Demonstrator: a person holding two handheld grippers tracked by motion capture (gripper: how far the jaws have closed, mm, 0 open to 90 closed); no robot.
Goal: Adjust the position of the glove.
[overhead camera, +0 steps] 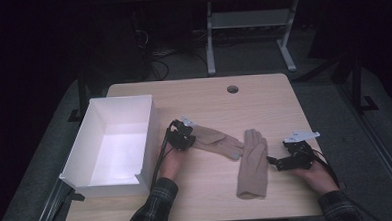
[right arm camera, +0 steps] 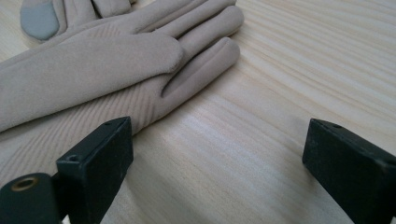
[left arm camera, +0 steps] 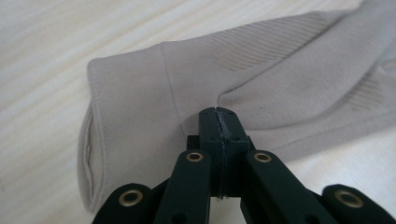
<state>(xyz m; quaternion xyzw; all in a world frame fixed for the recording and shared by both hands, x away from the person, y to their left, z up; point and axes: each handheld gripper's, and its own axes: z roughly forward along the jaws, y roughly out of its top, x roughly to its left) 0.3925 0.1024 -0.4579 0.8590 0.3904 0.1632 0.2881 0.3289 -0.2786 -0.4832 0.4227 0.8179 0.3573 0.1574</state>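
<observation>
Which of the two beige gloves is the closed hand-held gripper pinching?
The glove nearer the white box: the left glove, lying slantwise. The left hand-held gripper is shut on its fabric near the cuff. The other glove lies flat, beside the open right hand-held gripper.

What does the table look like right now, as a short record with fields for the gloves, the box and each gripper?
surface: wooden table
box: white box, open top, at the table's left side
left glove: beige, lying flat, cuff pinched
right glove: beige, lying flat, untouched
left gripper: fingers shut on the left glove near its cuff
right gripper: fingers open, beside the right glove, bare table between them
</observation>
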